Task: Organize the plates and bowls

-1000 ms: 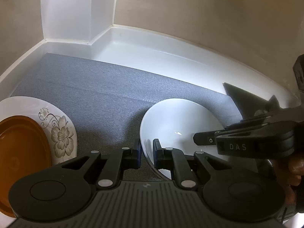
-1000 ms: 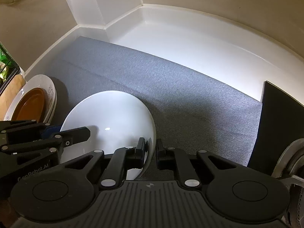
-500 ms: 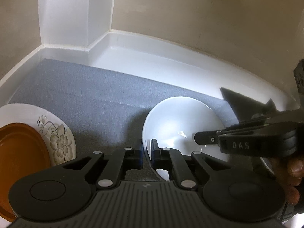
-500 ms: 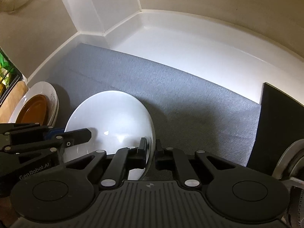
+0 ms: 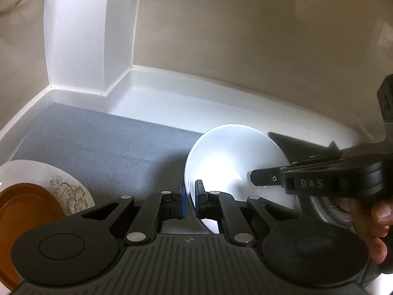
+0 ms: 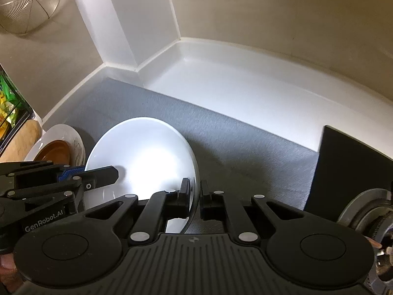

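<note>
The near rim of the white bowl [image 5: 235,162] is hidden behind both gripper bodies, and the orange plate [image 5: 22,206] on the flowered plate [image 5: 73,194] is cut off at the left edge. Both grippers reach forward over the grey mat [image 5: 110,145] on the counter [image 6: 245,86], one at each side of the tilted bowl. The left gripper [image 5: 189,198] fingers are nearly closed and pinch the bowl's left rim, and the right gripper [image 6: 195,198] fingers pinch its right rim in the same way.

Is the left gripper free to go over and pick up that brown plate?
Probably not yet: the left gripper has its jaws closed on the white bowl rim. The brown plate itself lies uncovered.
</note>
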A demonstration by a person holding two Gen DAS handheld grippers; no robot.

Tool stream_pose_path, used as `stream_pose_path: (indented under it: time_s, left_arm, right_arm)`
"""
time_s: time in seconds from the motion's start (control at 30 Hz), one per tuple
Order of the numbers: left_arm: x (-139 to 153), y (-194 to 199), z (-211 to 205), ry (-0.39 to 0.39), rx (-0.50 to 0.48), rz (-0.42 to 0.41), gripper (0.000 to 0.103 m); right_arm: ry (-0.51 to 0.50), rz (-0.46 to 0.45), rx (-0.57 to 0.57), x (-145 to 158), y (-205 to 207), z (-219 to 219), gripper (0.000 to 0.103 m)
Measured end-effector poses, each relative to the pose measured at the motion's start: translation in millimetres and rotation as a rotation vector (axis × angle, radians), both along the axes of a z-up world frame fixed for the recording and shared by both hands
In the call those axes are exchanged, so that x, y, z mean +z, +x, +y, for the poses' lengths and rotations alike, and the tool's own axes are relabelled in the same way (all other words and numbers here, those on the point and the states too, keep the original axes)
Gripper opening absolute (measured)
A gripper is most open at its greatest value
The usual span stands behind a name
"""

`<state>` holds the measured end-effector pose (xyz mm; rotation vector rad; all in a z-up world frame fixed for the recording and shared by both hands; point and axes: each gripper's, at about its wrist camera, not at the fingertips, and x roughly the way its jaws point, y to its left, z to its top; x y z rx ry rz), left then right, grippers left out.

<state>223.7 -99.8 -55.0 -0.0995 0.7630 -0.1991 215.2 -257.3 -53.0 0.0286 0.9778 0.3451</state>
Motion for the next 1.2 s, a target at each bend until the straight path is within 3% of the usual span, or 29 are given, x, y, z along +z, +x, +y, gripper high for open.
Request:
stream_pose_path:
  time_s: [0.3,0.53,0.8,1.2]
  left_arm:
    - [43.3,-30.0,0.3,-0.001,-0.014,-0.048,0.008]
    - [61.6,-67.5,2.6,-0.01,-0.026,-0.009,0.007]
    - [44.8,-97.3,3.7,0.015,-0.021,0.056,0.007]
    - [19.0,-102.3,-1.5,0.045,-0.035,0.132,0.007]
  right_arm:
    - [0.022,-0.037,-0.004,43.0,-23.5,-1.0,0.008]
    - [0.04,-0.001,-0.005,60.8,-62.4,0.8,0.008]
    - [-0.013,0.067,0.021,47.7,-102.0,15.9,0.008]
    - [-0.019,0.143,-0.012,19.4,-111.5,18.7,0.008]
